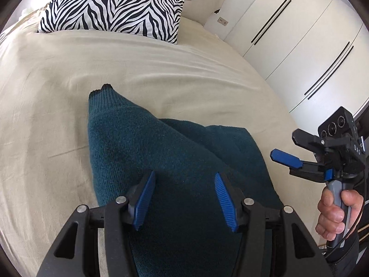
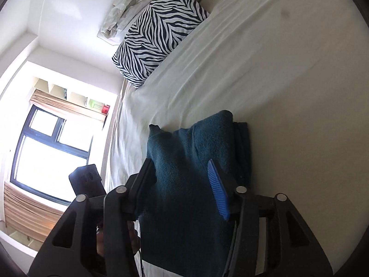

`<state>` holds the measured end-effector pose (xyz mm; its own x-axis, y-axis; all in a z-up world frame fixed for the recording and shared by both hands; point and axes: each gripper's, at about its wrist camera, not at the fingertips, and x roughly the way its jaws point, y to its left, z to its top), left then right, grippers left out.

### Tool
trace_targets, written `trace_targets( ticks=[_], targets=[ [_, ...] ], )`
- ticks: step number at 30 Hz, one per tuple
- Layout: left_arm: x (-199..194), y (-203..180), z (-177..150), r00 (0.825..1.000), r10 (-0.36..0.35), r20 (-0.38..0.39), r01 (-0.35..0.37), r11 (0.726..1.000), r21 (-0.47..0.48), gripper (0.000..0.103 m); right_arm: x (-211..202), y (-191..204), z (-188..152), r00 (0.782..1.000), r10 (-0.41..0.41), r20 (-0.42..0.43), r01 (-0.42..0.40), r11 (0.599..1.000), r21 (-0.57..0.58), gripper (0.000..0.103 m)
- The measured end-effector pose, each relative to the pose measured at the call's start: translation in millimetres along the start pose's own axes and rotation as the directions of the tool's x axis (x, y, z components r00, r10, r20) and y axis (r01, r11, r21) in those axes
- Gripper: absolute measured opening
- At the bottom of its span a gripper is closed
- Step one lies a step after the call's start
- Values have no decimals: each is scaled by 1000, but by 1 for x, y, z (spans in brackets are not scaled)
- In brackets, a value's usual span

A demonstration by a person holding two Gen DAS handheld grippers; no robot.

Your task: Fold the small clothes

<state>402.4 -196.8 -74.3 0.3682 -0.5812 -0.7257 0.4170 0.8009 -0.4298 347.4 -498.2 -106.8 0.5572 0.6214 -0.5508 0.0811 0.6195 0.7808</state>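
Note:
A dark teal knitted garment (image 1: 175,161) lies partly folded on the beige bed sheet (image 1: 57,87), one sleeve with a dark cuff (image 1: 101,92) pointing away. My left gripper (image 1: 184,180) is open just above the garment, holding nothing. My right gripper (image 2: 182,175) is open over the same garment (image 2: 191,152), its view rolled sideways. In the left wrist view the right gripper (image 1: 293,161) is held in a hand off the garment's right edge, fingers apart.
A zebra-striped pillow (image 1: 113,7) sits at the head of the bed, with crumpled white bedding (image 2: 129,7) behind it. White wardrobe doors (image 1: 299,34) stand to the right of the bed. A window (image 2: 48,150) is on the other side.

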Motion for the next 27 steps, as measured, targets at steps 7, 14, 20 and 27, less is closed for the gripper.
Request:
trace_targets(
  ticks=[7, 14, 20, 27],
  targets=[
    [19, -5, -1, 998, 61, -33, -59, 997, 55, 56, 47, -45, 10, 999, -33, -13, 34, 991, 128, 28],
    [14, -4, 2, 997, 58, -52, -56, 997, 45, 56, 7, -53, 3, 998, -56, 36, 51, 990, 133, 26],
    [-42, -31, -39, 999, 28, -23, -26, 994, 105, 54, -32, -10, -71, 998, 52, -44, -52, 999, 5, 26],
    [-29, -37, -84, 997, 83, -7, -80, 978, 191, 53, -47, -68, -149, 994, 107, 1, -106, 984, 139, 25]
  ],
)
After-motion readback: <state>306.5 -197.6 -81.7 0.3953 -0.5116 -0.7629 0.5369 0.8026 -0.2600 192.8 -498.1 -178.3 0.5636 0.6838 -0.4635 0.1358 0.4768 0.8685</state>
